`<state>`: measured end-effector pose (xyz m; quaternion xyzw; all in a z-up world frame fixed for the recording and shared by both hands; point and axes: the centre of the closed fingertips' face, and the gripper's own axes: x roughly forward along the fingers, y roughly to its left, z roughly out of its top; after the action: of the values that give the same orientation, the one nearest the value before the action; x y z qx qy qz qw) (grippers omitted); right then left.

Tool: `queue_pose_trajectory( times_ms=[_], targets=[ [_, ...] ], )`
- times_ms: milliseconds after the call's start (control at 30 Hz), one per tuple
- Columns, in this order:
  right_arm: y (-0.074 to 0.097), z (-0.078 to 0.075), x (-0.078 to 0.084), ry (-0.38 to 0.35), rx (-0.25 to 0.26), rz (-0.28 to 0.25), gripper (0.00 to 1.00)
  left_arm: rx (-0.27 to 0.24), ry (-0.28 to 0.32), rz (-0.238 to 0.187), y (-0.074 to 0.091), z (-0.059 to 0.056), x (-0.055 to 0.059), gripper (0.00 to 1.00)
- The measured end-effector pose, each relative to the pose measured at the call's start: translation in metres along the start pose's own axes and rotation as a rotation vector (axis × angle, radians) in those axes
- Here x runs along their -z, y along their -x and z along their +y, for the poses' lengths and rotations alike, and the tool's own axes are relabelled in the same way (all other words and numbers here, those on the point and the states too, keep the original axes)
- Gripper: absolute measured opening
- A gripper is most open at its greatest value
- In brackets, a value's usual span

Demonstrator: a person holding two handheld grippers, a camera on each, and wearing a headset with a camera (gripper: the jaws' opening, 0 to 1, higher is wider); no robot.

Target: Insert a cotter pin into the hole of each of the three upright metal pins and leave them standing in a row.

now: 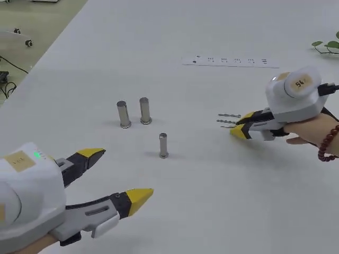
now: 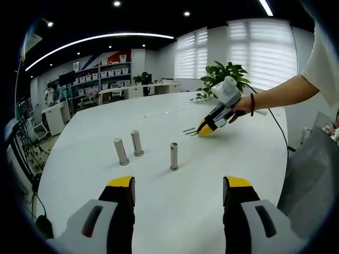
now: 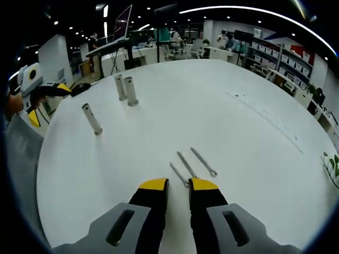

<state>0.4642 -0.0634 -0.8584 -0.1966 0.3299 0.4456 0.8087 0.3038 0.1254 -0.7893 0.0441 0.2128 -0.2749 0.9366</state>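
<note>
Your left tongs (image 1: 125, 172) hang wide open over the desk (image 1: 222, 201), near three metal pins (image 1: 145, 110) standing upright. Your right tongs (image 3: 178, 185), barely parted, sit at the ends of three cotter pins (image 3: 192, 161) lying flat. A power strip (image 1: 230, 61) lies beyond them.

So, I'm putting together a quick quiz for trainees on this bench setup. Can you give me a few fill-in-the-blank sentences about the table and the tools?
1. ___ metal pins stand upright on the white table.
2. The left tool has its jaws ___ and holds nothing.
3. The cotter pins lie by the tips of the right tool, ___ of them in a metal pin yet.
Missing words: three; open; none.
</note>
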Motion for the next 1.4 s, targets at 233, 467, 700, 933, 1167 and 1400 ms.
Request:
queue_pose_trajectory(
  times_ms=[233, 467, 700, 933, 1167, 1400],
  targets=[
    [0.0000, 0.0035, 0.0014, 0.025, -0.029, 0.035, 0.13, 0.001, 0.002, -0.002, -0.0006, -0.0009, 0.0005, 0.66],
    [0.0007, 0.0005, 0.0027, 0.049, -0.036, 0.081, 0.07, 0.003, 0.005, -0.002, -0.0010, -0.0013, 0.0005, 0.66],
    [0.0009, 0.0007, 0.0030, 0.094, -0.046, 0.130, 0.05, 0.005, -0.001, 0.006, -0.0002, -0.0001, 0.0015, 0.65],
    [0.0005, 0.0052, 0.0035, 0.153, -0.045, 0.170, 0.03, 0.010, 0.003, 0.008, -0.0010, -0.0001, 0.0019, 0.65],
    [0.0002, 0.0071, 0.0033, 0.188, -0.042, 0.178, 0.02, 0.018, -0.003, 0.006, -0.0024, -0.0022, 0.0001, 0.65],
    [0.0001, 0.0066, 0.0034, 0.198, -0.037, 0.164, 0.01, 0.037, -0.033, 0.014, -0.0031, -0.0064, 0.0001, 0.65]
  ],
)
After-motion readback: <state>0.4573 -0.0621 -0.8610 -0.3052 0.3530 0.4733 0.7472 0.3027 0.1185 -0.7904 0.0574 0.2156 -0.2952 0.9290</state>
